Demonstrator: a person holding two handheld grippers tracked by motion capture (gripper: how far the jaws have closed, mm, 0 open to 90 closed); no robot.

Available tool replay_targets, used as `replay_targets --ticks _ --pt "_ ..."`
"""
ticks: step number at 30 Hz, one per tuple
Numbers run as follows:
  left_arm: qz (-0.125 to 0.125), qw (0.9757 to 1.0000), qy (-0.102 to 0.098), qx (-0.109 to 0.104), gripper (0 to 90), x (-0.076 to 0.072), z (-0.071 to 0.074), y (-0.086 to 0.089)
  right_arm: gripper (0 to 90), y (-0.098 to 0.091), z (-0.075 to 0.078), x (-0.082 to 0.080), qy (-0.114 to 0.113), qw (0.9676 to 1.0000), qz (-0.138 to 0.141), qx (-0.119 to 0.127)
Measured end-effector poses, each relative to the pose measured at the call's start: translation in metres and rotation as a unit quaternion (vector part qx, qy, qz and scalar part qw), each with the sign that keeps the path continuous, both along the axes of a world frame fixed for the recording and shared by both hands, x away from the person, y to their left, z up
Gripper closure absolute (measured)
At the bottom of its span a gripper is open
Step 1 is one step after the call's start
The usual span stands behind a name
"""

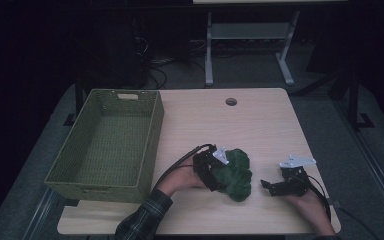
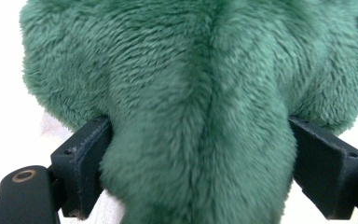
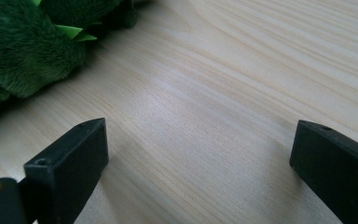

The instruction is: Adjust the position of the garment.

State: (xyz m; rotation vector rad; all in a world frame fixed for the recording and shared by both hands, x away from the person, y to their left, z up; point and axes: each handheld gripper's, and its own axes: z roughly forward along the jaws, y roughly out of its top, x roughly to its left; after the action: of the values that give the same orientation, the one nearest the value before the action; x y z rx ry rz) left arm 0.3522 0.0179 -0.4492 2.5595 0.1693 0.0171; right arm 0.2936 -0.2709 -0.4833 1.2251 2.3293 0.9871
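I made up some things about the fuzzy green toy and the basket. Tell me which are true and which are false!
1. The green plush toy lies on the table. True.
2. The toy is inside the green basket. False: it lies on the table, right of the basket.
3. The left gripper has the toy between its fingers. True.
4. The right gripper holds the toy. False: its fingers stand open over bare wood.
5. The basket is full of toys. False: nothing lies in it.
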Motion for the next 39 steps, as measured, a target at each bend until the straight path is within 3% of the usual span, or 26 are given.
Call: replay_targets --ticks 4,9,15,22,35,39 --pt "0.003 1.0 0.006 0.003 13.6 0.0 -0.009 -0.004 4.0 0.0 0.0 0.0 -0.001 1.0 0.001 0.0" --pt "0.003 1.0 0.004 0.004 15.7 0.001 -0.009 -0.004 4.1 0.0 0.0 0.0 -0.001 1.0 0.001 0.0" --pt "-0.003 0.9999 0.011 0.009 42.6 0.001 -0.003 -0.002 4.4 0.0 0.0 0.0 -0.001 1.0 -0.001 0.0" --pt "0.0 0.9992 0.04 -0.002 71.2 0.003 -0.002 -0.001 4.7 0.0 0.0 0.0 -0.001 1.0 -0.001 0.0" --pt "0.006 0.9983 0.058 -0.004 74.2 0.001 0.003 0.003 5.2 0.0 0.0 -0.001 0.0 1.0 -0.004 0.003" --pt "0.02 0.9977 0.064 -0.012 73.9 -0.001 0.014 0.007 5.2 0.0 0.0 -0.001 0.0 1.0 -0.004 0.003"
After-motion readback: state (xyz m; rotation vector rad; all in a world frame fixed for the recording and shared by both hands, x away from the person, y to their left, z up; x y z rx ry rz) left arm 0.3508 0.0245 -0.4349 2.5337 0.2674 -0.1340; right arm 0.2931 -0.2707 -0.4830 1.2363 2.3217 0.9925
